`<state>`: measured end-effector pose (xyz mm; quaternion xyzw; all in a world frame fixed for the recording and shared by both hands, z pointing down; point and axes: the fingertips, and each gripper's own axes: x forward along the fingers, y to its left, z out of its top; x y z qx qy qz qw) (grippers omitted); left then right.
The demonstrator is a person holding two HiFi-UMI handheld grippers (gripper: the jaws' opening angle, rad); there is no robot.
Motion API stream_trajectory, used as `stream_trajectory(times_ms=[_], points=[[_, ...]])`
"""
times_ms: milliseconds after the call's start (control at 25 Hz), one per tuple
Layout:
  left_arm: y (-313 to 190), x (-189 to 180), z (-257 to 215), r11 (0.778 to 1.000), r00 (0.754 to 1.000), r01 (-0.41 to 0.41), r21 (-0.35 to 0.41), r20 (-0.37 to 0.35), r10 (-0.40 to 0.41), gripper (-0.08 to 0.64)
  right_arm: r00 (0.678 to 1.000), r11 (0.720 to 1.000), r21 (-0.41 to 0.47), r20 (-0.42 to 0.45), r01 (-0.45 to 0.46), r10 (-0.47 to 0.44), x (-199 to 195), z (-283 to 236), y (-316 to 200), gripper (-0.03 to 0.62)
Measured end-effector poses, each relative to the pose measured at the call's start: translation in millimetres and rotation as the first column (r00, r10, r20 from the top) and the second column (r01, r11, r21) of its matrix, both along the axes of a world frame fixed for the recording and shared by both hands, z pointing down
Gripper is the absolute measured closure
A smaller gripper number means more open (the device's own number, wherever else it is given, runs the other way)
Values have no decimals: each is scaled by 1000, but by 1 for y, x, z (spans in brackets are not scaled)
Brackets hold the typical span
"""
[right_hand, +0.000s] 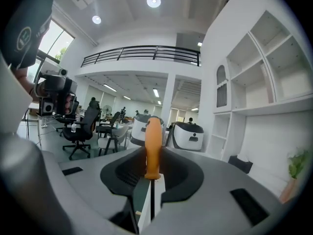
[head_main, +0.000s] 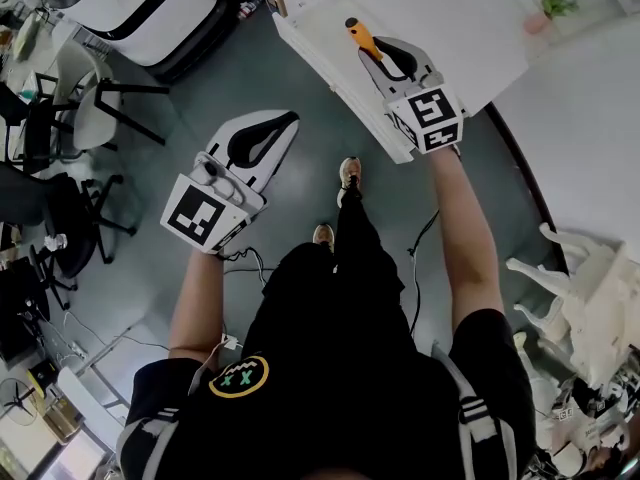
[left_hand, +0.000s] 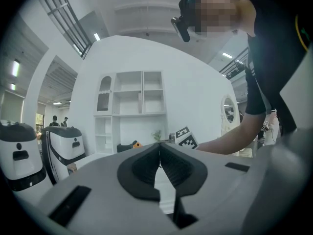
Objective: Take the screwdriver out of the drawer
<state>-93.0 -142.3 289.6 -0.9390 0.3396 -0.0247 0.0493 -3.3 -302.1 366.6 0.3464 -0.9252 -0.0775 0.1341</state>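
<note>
Jaws of the right gripper (right_hand: 151, 180) were closed on the screwdriver (right_hand: 153, 148), which stood closest to the camera at the centre of the right gripper view. Its handle was plain orange, smooth and gently tapered. The far end was rounded and the near end flared into a small collar. From that collar a thin dark shaft ran back between the black pads. Whether the pads pressed the shaft or the handle's base could not be told.

In the head view the right gripper (head_main: 378, 58) sat at the upper middle of the frame. The screwdriver (head_main: 362, 36) poked its orange handle out past the tips, over a white counter (head_main: 320, 18). Left of centre, the left gripper (head_main: 283, 126) was shut on nothing; in its own view the left gripper (left_hand: 159, 151) showed its tips meeting.

The right marker cube (head_main: 436, 108) and the left marker cube (head_main: 195, 215) each carried black-and-white square patterns. The person's black shirt bore a round badge (head_main: 238, 376) ringed in yellow with two green crosses.

Farther off in the right gripper view stood office chairs (right_hand: 80, 126), white rounded machines (right_hand: 188, 133) and, at the right, white shelves (right_hand: 274, 58).
</note>
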Motion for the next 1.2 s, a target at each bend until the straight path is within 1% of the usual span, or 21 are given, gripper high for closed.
stream_trajectory(times_ms=[320, 520, 760, 1080, 1200], points=[[49, 4, -19, 999, 999, -34, 27, -6, 34, 540, 999, 997, 72, 55, -5, 1, 3, -55, 78, 476], [64, 6, -29, 998, 999, -50, 31, -13, 50, 540, 996, 995, 104, 87, -5, -4, 4, -84, 114, 476], [73, 17, -42, 997, 998, -56, 49, -17, 57, 540, 991, 988, 153, 126, 14, -33, 11, -116, 153, 476], [82, 47, -62, 997, 999, -42, 62, -25, 44, 540, 981, 984, 169, 178, 49, -80, 33, -144, 201, 474], [84, 61, -70, 997, 999, -29, 71, -30, 32, 540, 970, 984, 165, 220, 63, -99, 44, -154, 215, 474]])
